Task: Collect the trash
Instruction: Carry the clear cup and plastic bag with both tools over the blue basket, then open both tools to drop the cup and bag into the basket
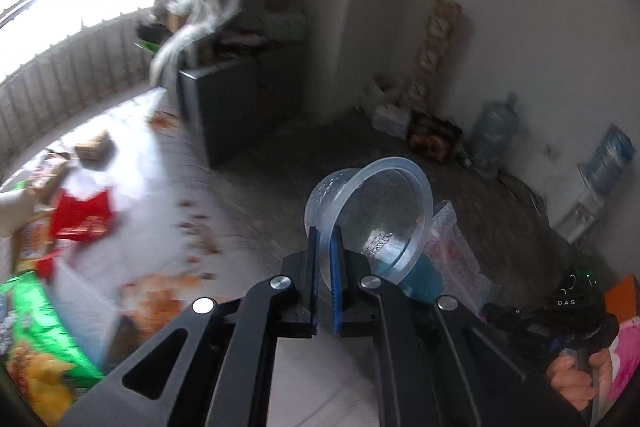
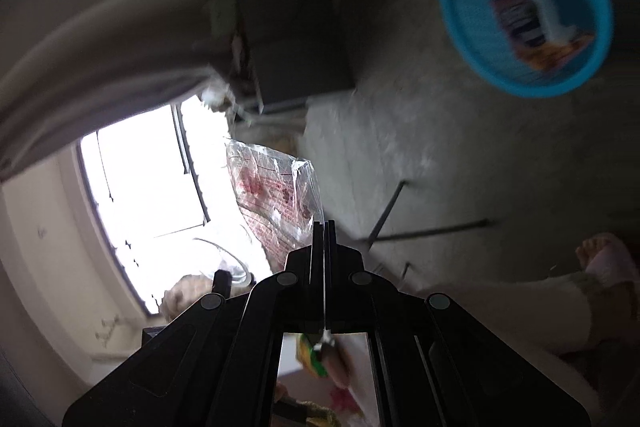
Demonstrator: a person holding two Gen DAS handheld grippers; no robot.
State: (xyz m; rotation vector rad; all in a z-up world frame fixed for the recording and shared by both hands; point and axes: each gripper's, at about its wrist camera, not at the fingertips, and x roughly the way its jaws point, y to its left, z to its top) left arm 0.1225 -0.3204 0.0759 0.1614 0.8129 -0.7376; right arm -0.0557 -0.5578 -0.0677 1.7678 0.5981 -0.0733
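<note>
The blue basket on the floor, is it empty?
No, the blue basket already holds a printed wrapper and a white piece lying inside it.

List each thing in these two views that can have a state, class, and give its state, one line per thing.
left gripper: shut on the cup's rim
clear plastic cup: empty, held tilted on its side
right gripper: shut on the wrapper's edge
clear printed wrapper: held, hanging crumpled
blue basket: open, a few packets already inside
red wrapper: torn open, lying uncollected
</note>
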